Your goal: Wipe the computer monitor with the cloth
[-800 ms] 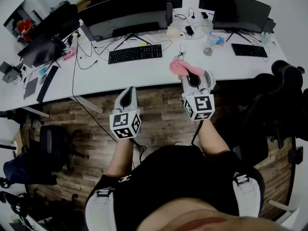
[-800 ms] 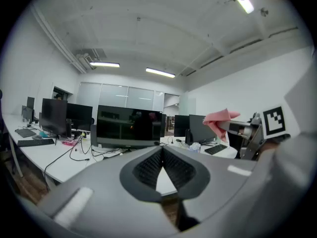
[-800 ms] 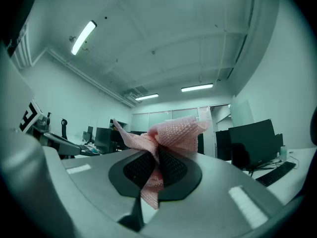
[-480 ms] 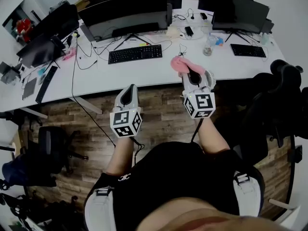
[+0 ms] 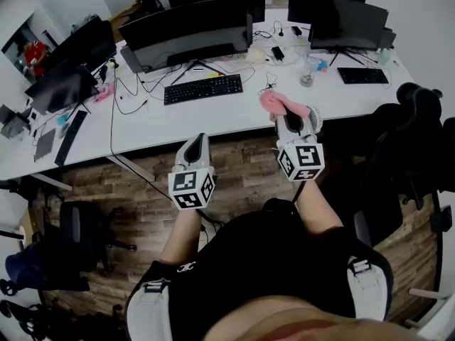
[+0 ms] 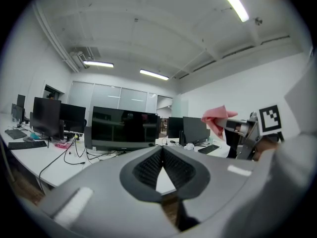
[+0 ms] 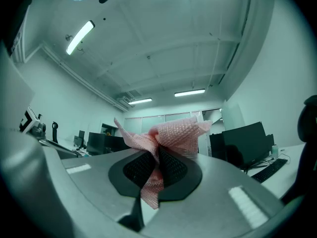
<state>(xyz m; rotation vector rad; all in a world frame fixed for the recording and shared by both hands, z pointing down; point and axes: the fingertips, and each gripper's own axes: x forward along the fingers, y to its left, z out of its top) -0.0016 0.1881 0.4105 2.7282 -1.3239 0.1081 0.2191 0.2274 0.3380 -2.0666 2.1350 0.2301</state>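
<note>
Right gripper (image 5: 287, 119): clenched on the pink cloth (image 7: 171, 133). A bunch fans out past the jaw tips and a short tail hangs below them.
Left gripper (image 5: 197, 140): jaws pressed together with nothing between them.
Step in hand: by my reading, carrying the cloth to the screen; no wiping contact yet.
Doing it well: lead with the loose bunch so that fabric, not jaw plastic, meets the glass. Press lightly, since the screen on its thin stand looks likely to rock, and wipe in overlapping passes.
Monitor (image 5: 188, 21): ahead and to the left of the right gripper, across the desk (image 5: 149, 119) and beyond the keyboard (image 5: 203, 89), well apart. It is almost straight ahead of the left gripper.
</note>
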